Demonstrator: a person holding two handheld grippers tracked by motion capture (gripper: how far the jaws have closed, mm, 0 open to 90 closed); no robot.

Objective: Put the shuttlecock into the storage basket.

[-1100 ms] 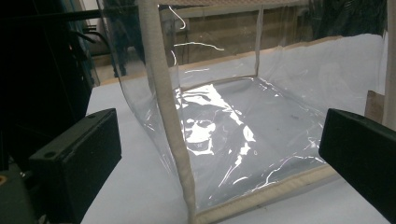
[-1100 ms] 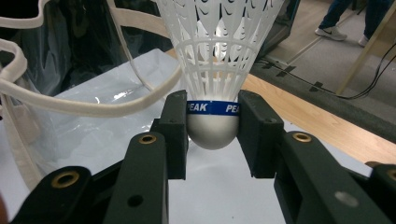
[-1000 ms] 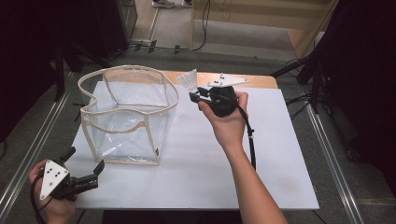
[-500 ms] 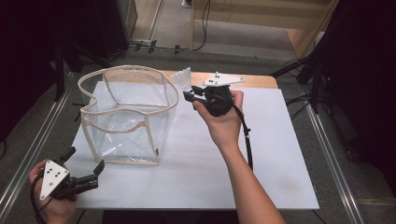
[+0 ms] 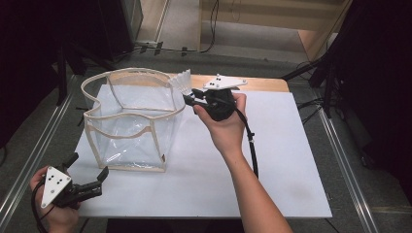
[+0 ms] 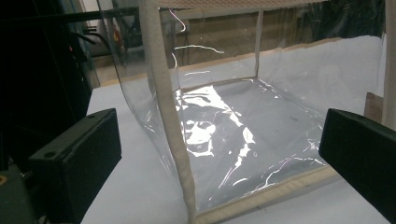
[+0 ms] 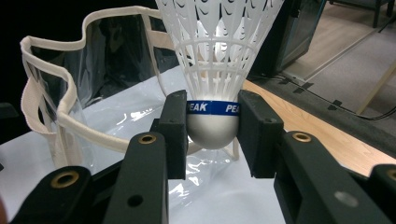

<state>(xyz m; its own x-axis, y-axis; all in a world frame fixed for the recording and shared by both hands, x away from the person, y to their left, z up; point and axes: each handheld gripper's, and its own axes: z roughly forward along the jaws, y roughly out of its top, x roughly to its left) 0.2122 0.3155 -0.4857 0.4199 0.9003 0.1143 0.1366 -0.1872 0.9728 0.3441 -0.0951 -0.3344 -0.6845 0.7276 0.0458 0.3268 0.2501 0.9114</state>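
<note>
Two grippers: right gripper [image 7: 212, 135] clamped on a shuttlecock [image 7: 214, 70] beside the clear bag [image 5: 128, 121], left gripper [image 5: 90, 187] wide apart.

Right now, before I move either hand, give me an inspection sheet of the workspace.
Surface: white table top, wooden strip along its far edge.
Job's things: clear plastic bag with beige fabric trim standing open; white plastic shuttlecock with blue band.
Clutter: nothing seen.
Grippers: right gripper shut on the shuttlecock's rounded base, beside the bag's rim; left gripper open, near the bag's front corner.
Cables: black cable along the right forearm.
Surroundings: dark stands, floor cables, wooden panel.
</note>
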